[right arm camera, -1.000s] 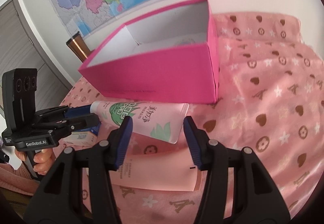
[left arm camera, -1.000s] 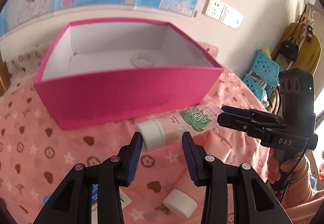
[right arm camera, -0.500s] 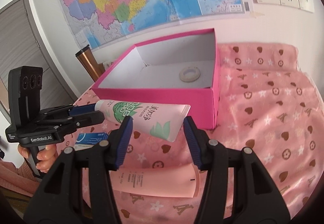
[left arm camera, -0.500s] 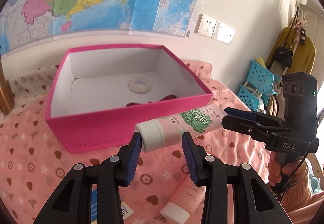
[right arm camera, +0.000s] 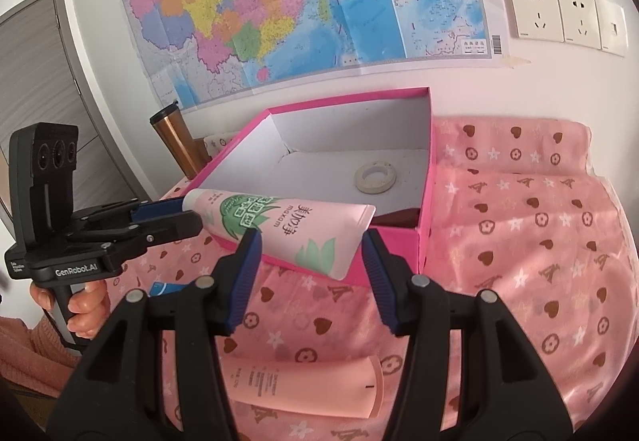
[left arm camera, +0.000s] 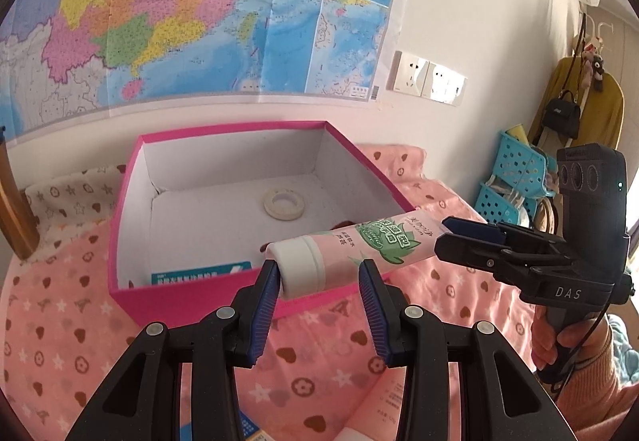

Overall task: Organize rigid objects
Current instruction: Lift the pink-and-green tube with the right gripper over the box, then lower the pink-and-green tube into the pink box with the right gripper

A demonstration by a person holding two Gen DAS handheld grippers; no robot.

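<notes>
Pink patterned cloth [left arm camera: 60, 321] covers the surface; a colourful wall map [left arm camera: 179, 10] hangs behind it.

Open pink box [left arm camera: 131, 293] with white inside sits toward the cloth's far edge, by the wall. Inside on the floor: a white tape roll [left arm camera: 284, 203] near the middle, a blue-and-white packet [left arm camera: 199, 275] against the near wall, something dark in the near right corner, cannot tell what.

Pink tube [left arm camera: 359, 245] with green leaf print and white cap is up in the air, level with the box's near rim, cap end over the near wall, tail end out past the near right corner of the box.

Left gripper [left arm camera: 319, 281]: fingers pinch the tube's white cap end. In the right wrist view this gripper [right arm camera: 191, 215] is at the tube's cap end, side-on, a hand [right arm camera: 80, 305] on its handle.

Right gripper [right arm camera: 311, 257]: fingers stand either side of the tube's flat crimped tail; contact on the pads not clear here. In the left wrist view the right gripper [left arm camera: 451, 235] meets the tube's tail end, so it looks pinched, both grippers sharing the one tube.

A second pink tube [right arm camera: 303, 385] lies flat on the cloth near its front edge, below the right gripper. Copper tumbler [right arm camera: 175, 145] stands at the box's far left corner. Blue baskets [left arm camera: 515, 177] off the right side.
</notes>
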